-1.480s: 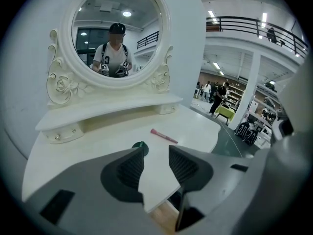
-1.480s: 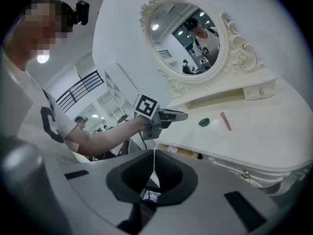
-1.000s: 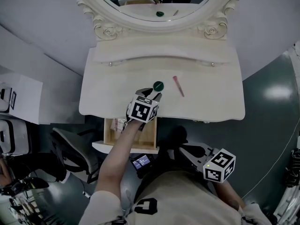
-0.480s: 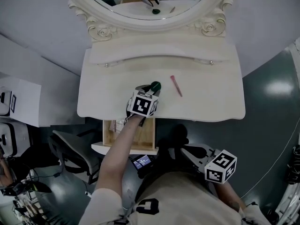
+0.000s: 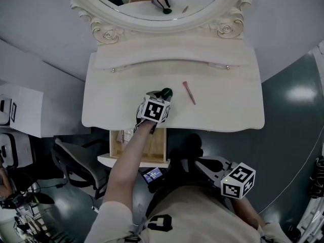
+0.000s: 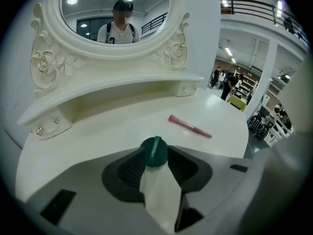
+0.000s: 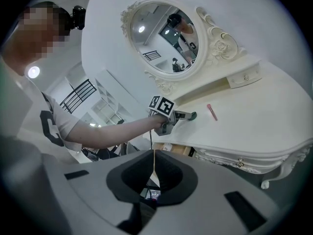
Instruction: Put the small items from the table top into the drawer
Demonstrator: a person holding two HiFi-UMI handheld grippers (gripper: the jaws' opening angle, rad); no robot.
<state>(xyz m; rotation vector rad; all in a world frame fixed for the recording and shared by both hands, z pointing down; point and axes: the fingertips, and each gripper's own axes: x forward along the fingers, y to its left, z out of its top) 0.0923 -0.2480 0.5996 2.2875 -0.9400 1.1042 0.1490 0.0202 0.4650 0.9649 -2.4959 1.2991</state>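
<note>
A small white tube with a green cap (image 6: 159, 190) lies on the cream dressing table (image 5: 228, 105). My left gripper (image 5: 163, 95) points down at it; its jaws have just been closing and the pads now press on the green cap (image 6: 155, 152) from both sides. A pink stick (image 5: 189, 92) lies on the table top to the right of the tube, apart from it, and the left gripper view shows the pink stick (image 6: 190, 126) too. The open wooden drawer (image 5: 114, 146) sits below the table's front edge, with small things inside. My right gripper (image 5: 202, 163) hangs shut and empty near my body.
An oval mirror (image 5: 167, 4) with a carved frame stands behind a raised shelf at the back of the table. A dark chair (image 5: 71, 158) stands left of the drawer. A small lit screen (image 5: 153, 174) shows below the drawer.
My left gripper moved forward and down over the green cap, which now sits between its jaws. The jaws narrowed on it. The right gripper stayed put.
</note>
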